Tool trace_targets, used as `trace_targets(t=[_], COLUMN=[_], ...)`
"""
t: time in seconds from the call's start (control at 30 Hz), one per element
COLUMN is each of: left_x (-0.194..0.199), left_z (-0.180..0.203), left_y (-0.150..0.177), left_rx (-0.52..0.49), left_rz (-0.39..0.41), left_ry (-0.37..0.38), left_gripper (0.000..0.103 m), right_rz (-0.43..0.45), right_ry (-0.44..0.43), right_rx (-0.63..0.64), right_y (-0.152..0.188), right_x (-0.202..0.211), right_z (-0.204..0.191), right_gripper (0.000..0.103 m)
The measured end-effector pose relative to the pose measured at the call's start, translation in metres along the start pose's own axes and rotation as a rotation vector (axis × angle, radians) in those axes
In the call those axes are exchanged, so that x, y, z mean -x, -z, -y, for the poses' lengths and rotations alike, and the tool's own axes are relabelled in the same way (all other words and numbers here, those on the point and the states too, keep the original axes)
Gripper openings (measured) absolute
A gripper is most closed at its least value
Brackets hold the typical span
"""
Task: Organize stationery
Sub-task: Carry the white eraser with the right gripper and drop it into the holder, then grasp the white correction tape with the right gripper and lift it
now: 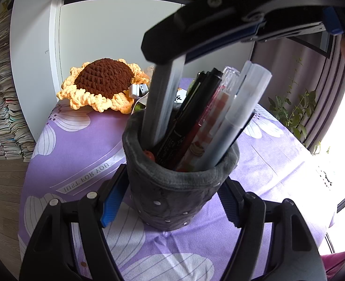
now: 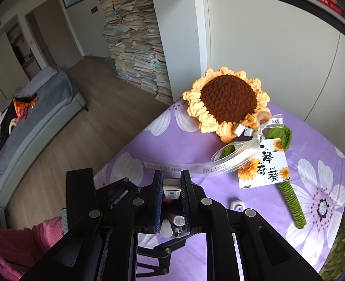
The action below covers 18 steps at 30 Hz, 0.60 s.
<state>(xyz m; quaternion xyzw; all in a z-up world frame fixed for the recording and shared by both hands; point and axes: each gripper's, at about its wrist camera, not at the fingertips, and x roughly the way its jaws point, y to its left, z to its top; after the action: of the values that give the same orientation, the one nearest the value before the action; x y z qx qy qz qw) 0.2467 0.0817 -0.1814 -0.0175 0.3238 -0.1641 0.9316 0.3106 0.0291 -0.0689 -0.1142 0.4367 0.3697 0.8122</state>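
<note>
left claw (image 1: 172,201) grips the grey pen pot (image 1: 179,187); right claw (image 2: 171,201) is clenched on a frosted pen (image 1: 163,103) standing in it.
pot sits on a purple flowered cloth (image 1: 78,135) beside a crochet sunflower (image 2: 228,98); paper stacks (image 2: 135,46), wood floor (image 2: 78,128), bed (image 2: 32,117) behind.

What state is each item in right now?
Grey pen holder: upright, clamped between the left gripper jaws.
Pens: standing in the holder, leaning.
Translucent pen: gripped by the right gripper, lower end inside the holder.
Crochet sunflower: lying on the tablecloth.
</note>
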Motion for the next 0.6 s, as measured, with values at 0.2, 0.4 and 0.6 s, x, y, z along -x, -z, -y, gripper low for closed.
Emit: trace_targets(t=[0.2,0.4,0.6], left_x=[0.000,0.000,0.000], left_z=[0.000,0.000,0.000], left_y=[0.000,0.000,0.000], left_rx=[0.000,0.000,0.000], left_rz=[0.000,0.000,-0.001], left_ry=[-0.001,-0.001,-0.001], left_gripper=[0.072,0.072,0.072], right_rz=[-0.002,0.054,-0.021], right_ry=[0.001,0.049,0.149], right_rx=[-0.016,-0.055,-0.138], right_y=[0.003,0.009,0.037], right_x=[0.004,0.034,0.034], right_z=[0.006,0.025,0.067], right_gripper=[0.017,0.017,0.017])
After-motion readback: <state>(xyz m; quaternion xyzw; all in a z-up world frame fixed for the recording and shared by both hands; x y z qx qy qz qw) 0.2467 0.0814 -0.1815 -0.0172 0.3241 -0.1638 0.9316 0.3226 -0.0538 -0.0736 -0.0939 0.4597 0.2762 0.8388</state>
